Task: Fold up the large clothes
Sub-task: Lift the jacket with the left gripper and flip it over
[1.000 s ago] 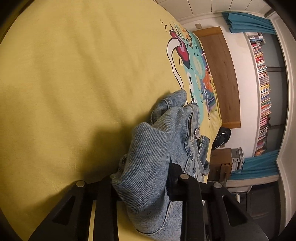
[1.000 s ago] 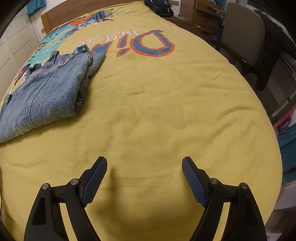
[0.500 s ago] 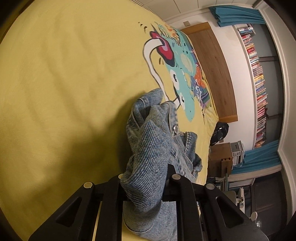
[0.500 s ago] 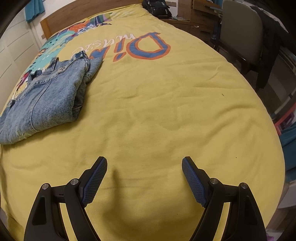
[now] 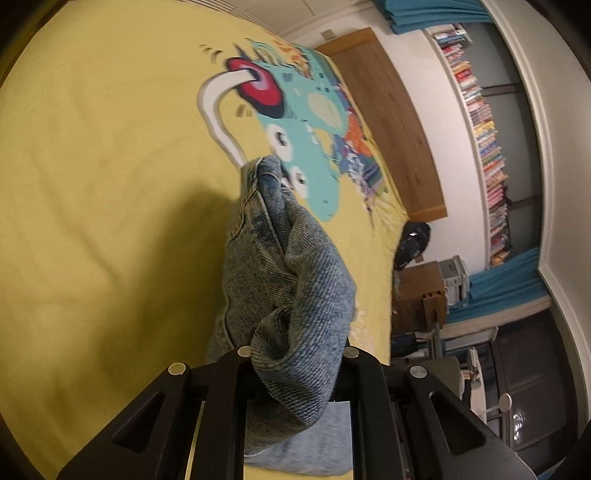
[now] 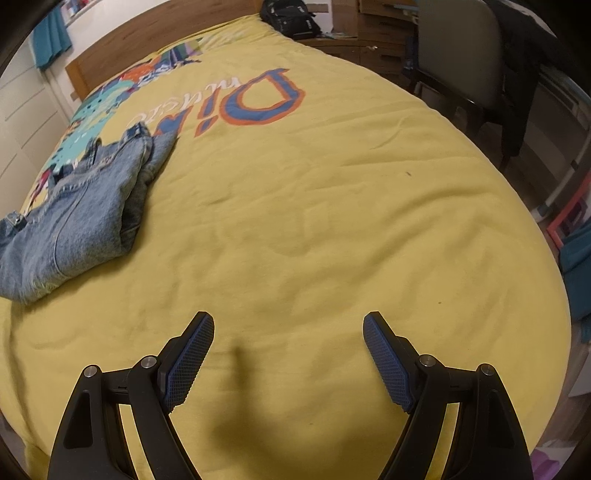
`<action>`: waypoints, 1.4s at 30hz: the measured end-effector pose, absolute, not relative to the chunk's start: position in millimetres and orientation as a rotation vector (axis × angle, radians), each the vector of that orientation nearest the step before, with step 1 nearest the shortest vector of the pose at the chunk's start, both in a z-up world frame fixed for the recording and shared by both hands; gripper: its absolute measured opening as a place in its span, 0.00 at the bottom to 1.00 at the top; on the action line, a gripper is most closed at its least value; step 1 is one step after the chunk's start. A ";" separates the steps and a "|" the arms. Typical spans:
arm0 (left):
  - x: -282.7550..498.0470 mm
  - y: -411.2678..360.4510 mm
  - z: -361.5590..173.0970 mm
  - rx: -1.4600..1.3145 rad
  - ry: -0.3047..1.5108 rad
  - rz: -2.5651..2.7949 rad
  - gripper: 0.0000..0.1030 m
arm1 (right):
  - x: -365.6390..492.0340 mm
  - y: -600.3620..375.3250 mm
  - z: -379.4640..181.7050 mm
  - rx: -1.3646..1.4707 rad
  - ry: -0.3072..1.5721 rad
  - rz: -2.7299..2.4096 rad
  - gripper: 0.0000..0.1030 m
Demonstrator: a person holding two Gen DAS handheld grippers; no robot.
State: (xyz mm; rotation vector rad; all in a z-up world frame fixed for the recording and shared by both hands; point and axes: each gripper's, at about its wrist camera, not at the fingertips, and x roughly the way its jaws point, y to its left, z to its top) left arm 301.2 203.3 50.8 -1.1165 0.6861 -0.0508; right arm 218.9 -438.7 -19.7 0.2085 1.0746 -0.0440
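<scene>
A pair of blue denim jeans (image 6: 85,218), partly folded, lies on the yellow bedspread (image 6: 314,221) at the left in the right wrist view. My left gripper (image 5: 295,365) is shut on a bunched end of the jeans (image 5: 291,288), and the cloth hides its fingertips. The rest of the denim trails away from it toward the printed cartoon. My right gripper (image 6: 288,354) is open and empty above bare bedspread near the bed's front edge, well to the right of the jeans.
The bedspread carries a colourful cartoon print (image 5: 295,122) and large lettering (image 6: 251,103). A wooden headboard (image 5: 399,122) stands at the far end. A black bag (image 6: 288,16), a chair (image 6: 458,55), boxes (image 5: 424,295) and a bookshelf (image 5: 484,136) stand beside the bed.
My left gripper has carried the held end of the jeans along, and the denim now stands more bunched and narrower. In the right wrist view the jeans have shifted left and down.
</scene>
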 end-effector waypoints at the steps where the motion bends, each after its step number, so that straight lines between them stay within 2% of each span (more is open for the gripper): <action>1: 304.3 198.2 55.2 -1.118 0.681 -0.064 0.10 | 218.3 -442.2 -19.1 0.219 1.070 -0.045 0.81; 11: 354.0 105.0 94.6 -1.103 0.672 -0.268 0.10 | 211.1 -473.4 -10.2 0.283 1.026 -0.051 0.81; 19: 397.3 -17.4 86.8 -1.001 0.795 -0.420 0.10 | 200.8 -511.8 -8.1 0.338 1.003 -0.082 0.81; 23: 406.6 -89.4 63.9 -0.817 0.914 -0.439 0.10 | 194.1 -527.6 -18.3 0.363 1.017 -0.100 0.81; 27: 403.0 -157.7 34.6 -0.495 1.027 -0.425 0.10 | 187.8 -539.4 -32.6 0.394 1.037 -0.108 0.81; 32: 381.3 -216.9 16.1 -0.055 1.038 -0.403 0.10 | 183.7 -545.0 -38.3 0.416 1.032 -0.101 0.81; 42: 366.6 -255.7 4.9 0.162 0.989 -0.361 0.10 | 186.2 -543.6 -37.1 0.424 1.023 -0.100 0.81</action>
